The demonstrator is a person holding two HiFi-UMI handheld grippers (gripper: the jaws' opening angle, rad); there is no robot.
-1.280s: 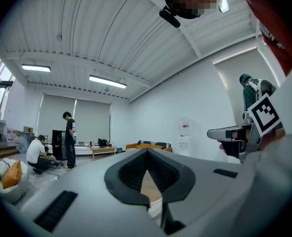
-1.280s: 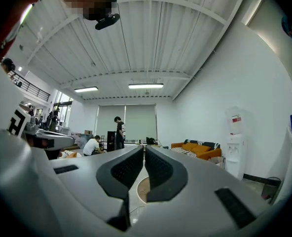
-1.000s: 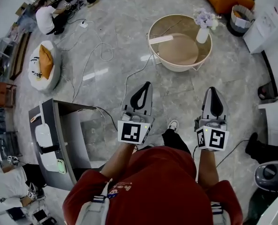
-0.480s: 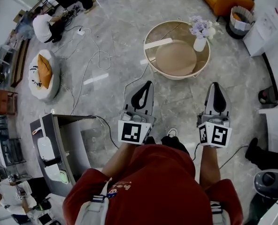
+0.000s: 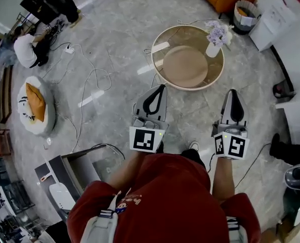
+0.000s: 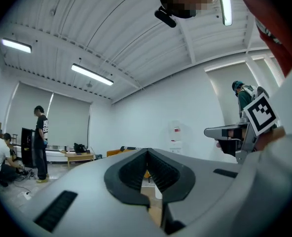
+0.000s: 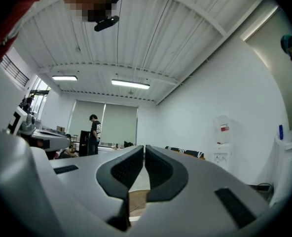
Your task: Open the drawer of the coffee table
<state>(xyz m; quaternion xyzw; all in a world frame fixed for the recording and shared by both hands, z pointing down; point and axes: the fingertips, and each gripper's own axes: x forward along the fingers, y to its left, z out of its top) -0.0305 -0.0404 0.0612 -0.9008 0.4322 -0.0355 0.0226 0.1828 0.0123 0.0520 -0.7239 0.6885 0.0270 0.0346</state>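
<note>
Both jaws were shut and held nothing. The left gripper (image 5: 161, 89) and right gripper (image 5: 232, 92) sat in the middle of the frame. The round coffee table (image 5: 185, 67) stood just above them, with a flower vase (image 5: 212, 48) on it.

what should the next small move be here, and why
Probably step closer to the coffee table. The left claw and right claw are both shut and empty, floor shows between them and the table, and no drawer front is visible in any view yet, so it has to be found before reaching.
</note>
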